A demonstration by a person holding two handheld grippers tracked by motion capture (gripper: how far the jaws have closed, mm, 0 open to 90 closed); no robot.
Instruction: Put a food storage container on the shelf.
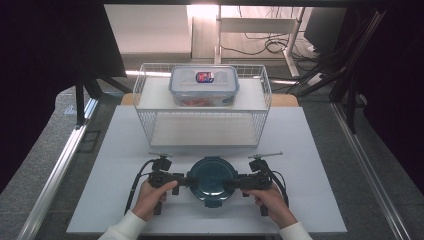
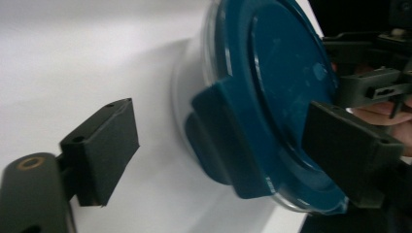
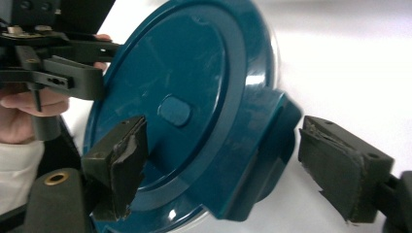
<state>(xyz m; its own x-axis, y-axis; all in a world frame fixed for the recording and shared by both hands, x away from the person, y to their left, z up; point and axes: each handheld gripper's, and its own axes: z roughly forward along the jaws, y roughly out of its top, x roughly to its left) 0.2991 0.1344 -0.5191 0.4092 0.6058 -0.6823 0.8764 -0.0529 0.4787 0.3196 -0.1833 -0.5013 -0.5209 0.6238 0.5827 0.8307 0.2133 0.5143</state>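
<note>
A round clear container with a dark teal clip-on lid [image 1: 212, 179] sits on the white table near the front edge. My left gripper [image 1: 192, 180] is at its left side and my right gripper [image 1: 230, 183] at its right side, both pointing inward. In the left gripper view the gripper [image 2: 223, 150] stands open, with a lid latch [image 2: 218, 121] between the jaws; one pad hangs over the lid and the other is well clear. In the right gripper view the gripper [image 3: 231, 160] is open around the opposite latch [image 3: 269, 131], with no pad pressing on it.
A white wire rack [image 1: 150, 125] stands behind the container, across the table's middle. On its top shelf rests a rectangular clear box with a grey-blue lid [image 1: 204, 86]. The white table top [image 1: 310, 165] extends to both sides. Dark stands and cables lie beyond the table.
</note>
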